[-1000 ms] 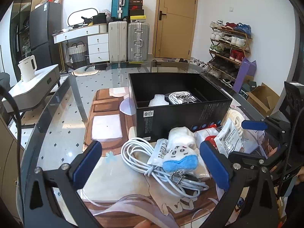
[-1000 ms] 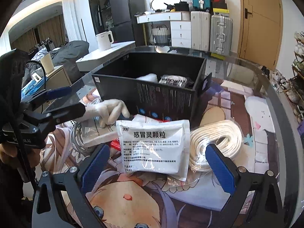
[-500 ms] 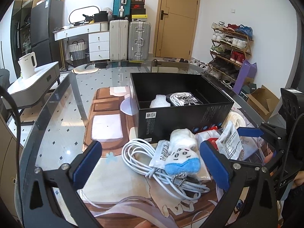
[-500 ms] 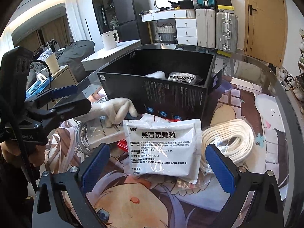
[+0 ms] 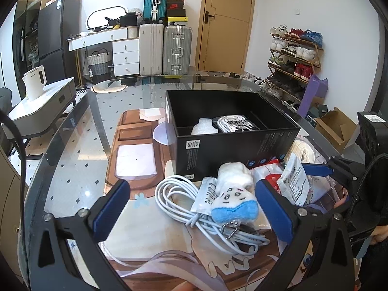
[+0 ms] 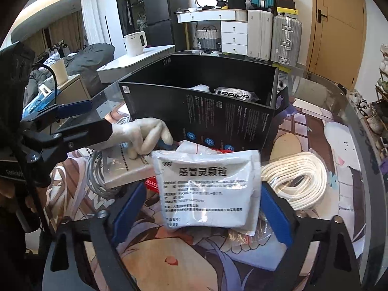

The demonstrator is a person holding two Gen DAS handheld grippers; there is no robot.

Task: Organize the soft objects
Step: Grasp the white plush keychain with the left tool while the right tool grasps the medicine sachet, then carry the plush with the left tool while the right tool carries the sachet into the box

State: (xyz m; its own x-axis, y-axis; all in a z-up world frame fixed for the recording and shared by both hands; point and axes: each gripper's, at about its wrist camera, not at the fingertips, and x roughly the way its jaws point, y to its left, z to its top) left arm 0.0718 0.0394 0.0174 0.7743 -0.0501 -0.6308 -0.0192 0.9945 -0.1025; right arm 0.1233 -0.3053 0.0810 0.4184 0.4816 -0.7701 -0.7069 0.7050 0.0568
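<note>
Left hand-held gripper (image 5: 191, 208): jaws wide, holding nothing, lower centre of frame around the plush toy (image 5: 234, 207) on the white cable (image 5: 179, 194). Right hand-held gripper (image 6: 202, 208): jaws spread wide, either side of the sachet (image 6: 208, 186) printed "999 感冒灵颗粒". Black box (image 5: 232, 145) at centre holds a pack marked "adidas" (image 5: 236, 123).
</note>
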